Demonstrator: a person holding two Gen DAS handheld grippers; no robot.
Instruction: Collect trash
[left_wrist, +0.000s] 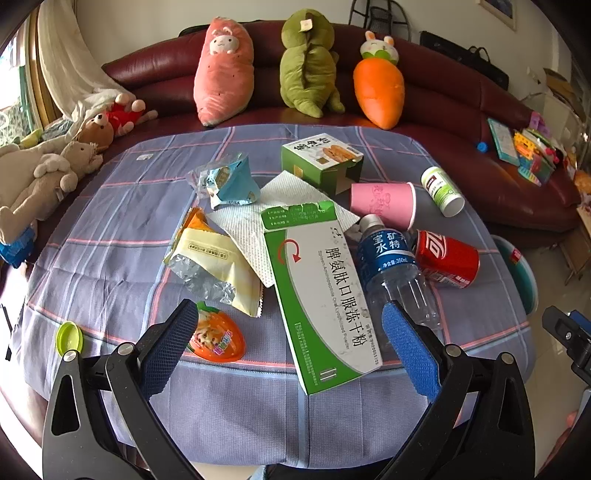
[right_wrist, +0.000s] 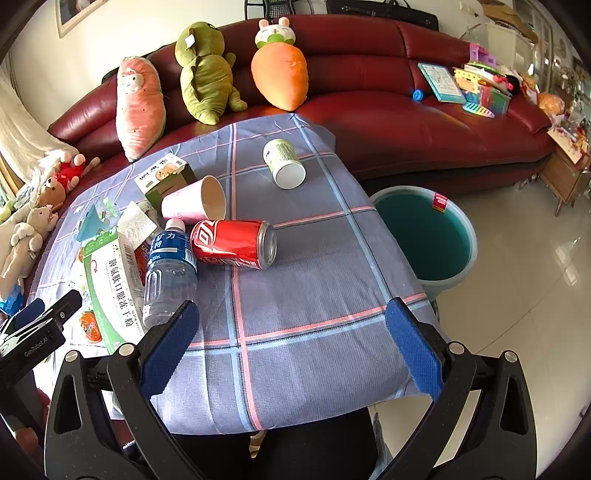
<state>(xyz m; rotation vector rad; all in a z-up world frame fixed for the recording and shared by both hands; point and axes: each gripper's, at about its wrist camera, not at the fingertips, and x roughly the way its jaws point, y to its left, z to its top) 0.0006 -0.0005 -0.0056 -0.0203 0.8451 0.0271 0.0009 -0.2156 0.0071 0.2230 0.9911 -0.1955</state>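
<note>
Here, line by line:
Left gripper (left_wrist: 290, 345): jaws spread wide, nothing between the blue woven pads, hovering over the near table edge.
Right gripper (right_wrist: 291, 341): likewise wide apart and empty, above bare cloth.
Tablecloth (right_wrist: 295, 295): lavender waffle-textured fabric with pink and blue grid lines.
Medicine box (left_wrist: 321, 295): long flat green-and-white carton, torn flap at 12 o'clock, lying at the centre of the left view.
Water bottle (left_wrist: 395, 269): clear ribbed plastic, blue label, on its side touching the box's 3 o'clock edge.
Red can (right_wrist: 232, 243): shiny aluminium cylinder on its side, just beside the bottle.
Pink cup (right_wrist: 195, 203): paper cone, tipped over, at 12 o'clock of the can.
White bottle (right_wrist: 284, 162): capless, lying alone further back.
Foil wrapper (left_wrist: 214, 266): crinkled yellow-silver, at 9 o'clock of the box.
Bin (right_wrist: 424, 236): round teal plastic tub on the tiled floor, at 3 o'clock of the table.
</note>
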